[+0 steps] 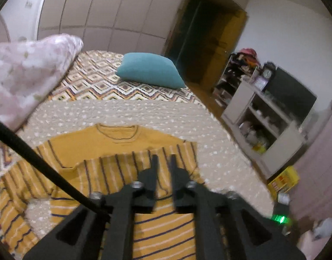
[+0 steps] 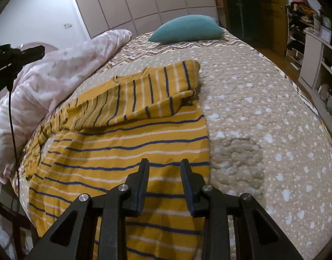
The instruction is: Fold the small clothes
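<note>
Lying flat on the dotted beige bedspread [image 2: 263, 112], the striped yellow sweater [image 2: 127, 143] looks soft, light and floppy, so I judge it will sag and drag rather than hold a shape; a pinch at a hem, cuff or side seam should serve better than a grab at the middle. To its left a pink blanket [image 2: 57, 73] is heaped just beside the sweater's left sleeve, so there is little room on that side. The left gripper [image 1: 163, 159] hangs above the chest of the sweater, its jaws a narrow gap apart with nothing between them. One sleeve is already folded across the body below the collar. The right gripper [image 2: 165, 164] hovers over the lower body near the sweater's right edge, jaws parted and empty. Right of that edge the bedspread is bare and wide, giving the best room for sweeping a fold. A teal pillow [image 2: 187, 29] sits well apart at the far end.
</note>
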`<state>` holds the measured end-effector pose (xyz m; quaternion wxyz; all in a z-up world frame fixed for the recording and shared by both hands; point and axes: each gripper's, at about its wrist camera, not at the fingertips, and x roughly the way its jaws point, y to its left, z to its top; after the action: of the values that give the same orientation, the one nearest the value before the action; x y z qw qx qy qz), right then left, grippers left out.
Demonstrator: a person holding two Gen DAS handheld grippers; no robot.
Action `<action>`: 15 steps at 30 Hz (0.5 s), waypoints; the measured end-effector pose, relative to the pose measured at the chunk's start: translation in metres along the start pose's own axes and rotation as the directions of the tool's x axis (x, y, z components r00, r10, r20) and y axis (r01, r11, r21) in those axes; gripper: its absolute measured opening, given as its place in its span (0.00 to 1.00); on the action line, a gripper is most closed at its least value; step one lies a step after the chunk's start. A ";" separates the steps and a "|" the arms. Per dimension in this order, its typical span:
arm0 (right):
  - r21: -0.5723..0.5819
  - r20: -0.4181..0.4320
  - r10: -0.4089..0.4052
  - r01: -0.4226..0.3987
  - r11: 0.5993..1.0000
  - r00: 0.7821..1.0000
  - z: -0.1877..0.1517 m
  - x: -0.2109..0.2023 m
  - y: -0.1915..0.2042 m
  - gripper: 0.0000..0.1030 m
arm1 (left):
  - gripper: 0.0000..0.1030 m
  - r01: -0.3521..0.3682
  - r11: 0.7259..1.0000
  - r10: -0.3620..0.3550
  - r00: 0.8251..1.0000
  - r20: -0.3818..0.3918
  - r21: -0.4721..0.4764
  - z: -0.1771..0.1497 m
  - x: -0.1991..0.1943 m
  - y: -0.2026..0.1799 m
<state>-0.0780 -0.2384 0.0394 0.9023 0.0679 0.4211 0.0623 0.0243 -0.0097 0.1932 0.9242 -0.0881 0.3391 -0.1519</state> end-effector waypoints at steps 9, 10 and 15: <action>-0.204 -0.089 0.202 -0.216 0.955 0.975 0.015 0.026 0.123 0.34 | 0.58 -0.388 0.908 0.395 0.918 0.015 -0.160 -0.120 -0.117 0.126; -0.227 -0.112 0.237 -0.257 0.939 0.965 0.015 0.031 0.144 0.38 | 0.58 -0.418 0.880 0.429 0.903 -0.001 -0.226 -0.134 -0.133 0.149; -0.304 -0.247 0.367 -0.431 0.849 0.897 0.008 0.075 0.257 0.48 | 0.59 -0.474 0.748 0.528 0.849 -0.015 -0.464 -0.195 -0.203 0.224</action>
<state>-0.0379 0.0262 0.0332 0.8249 -0.0140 0.4594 0.3290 -0.2005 0.2577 0.1080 0.9026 -0.2145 0.3212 0.1902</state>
